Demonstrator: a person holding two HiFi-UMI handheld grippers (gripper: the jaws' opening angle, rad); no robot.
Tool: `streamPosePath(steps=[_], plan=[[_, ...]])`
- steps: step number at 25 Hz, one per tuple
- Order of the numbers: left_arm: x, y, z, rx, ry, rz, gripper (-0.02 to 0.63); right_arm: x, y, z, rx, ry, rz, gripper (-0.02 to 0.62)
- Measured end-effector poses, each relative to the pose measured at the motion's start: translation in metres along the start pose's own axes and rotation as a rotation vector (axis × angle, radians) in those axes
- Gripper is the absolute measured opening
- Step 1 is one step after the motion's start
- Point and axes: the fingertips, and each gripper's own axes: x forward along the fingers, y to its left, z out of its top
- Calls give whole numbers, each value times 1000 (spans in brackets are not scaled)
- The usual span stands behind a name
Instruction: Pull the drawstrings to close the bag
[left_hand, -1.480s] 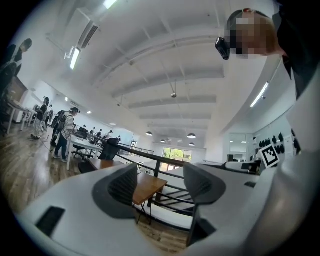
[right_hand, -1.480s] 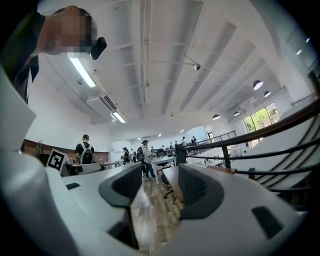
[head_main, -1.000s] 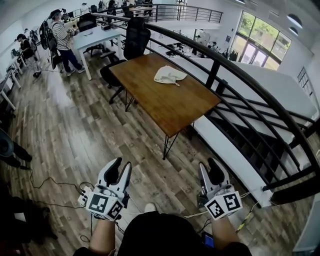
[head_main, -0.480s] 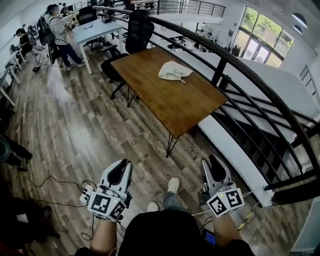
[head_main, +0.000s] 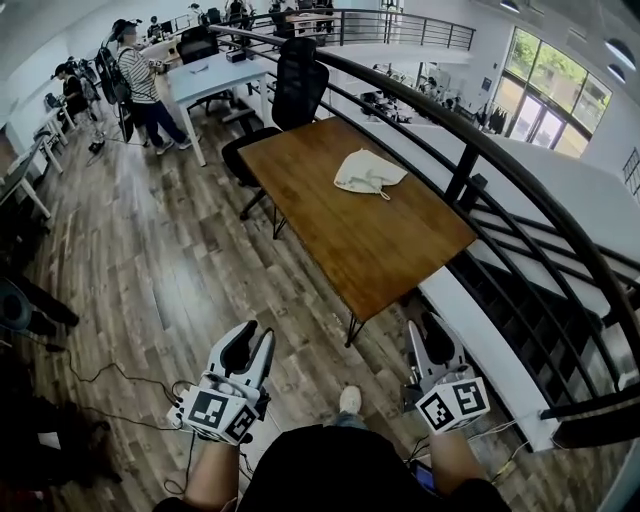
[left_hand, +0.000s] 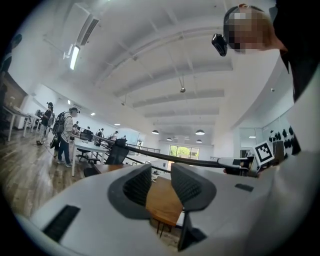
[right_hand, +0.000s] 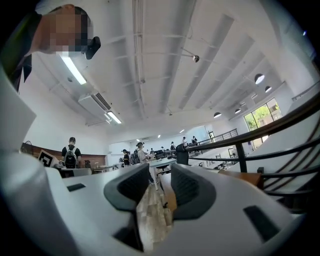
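Reckoning the bag (head_main: 368, 170) as light, soft, floppy cloth: no weight to anchor it, apt to slide or bunch up on the smooth wooden bench (head_main: 400, 255) if tugged from one side only. Best taken by the drawstrings rather than the body; seemingly a cord end (head_main: 385, 193) poking out at the near right corner, too small to be sure of. Calls for a fine pinch on thin cord with each of the tongs, then an outward pull to left and right together to cinch the mouth. Lies flat and crumpled on the far part of the bench, well apart from both tongs. Held low over the wood floor, on the near side of the bench and pointed level: left tongs (head_main: 250, 345) partly apart, jaws having just been opening, nothing between them; right tongs (head_main: 428, 335) partly apart too, having just been closing, likewise empty. Not yet within reach of the bag.
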Motion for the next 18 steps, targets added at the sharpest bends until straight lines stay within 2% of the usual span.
streamPosePath(steps=[6, 12, 18], plan=[[56, -6, -2, 16, -2, 28, 156, 39, -52, 5, 11, -1, 36, 133], [101, -15, -2, 7, 4, 59, 259, 60, -88, 12, 35, 4, 71, 133], [148, -14, -12, 23, 54, 51, 265, 89, -126, 3, 54, 35, 61, 127]])
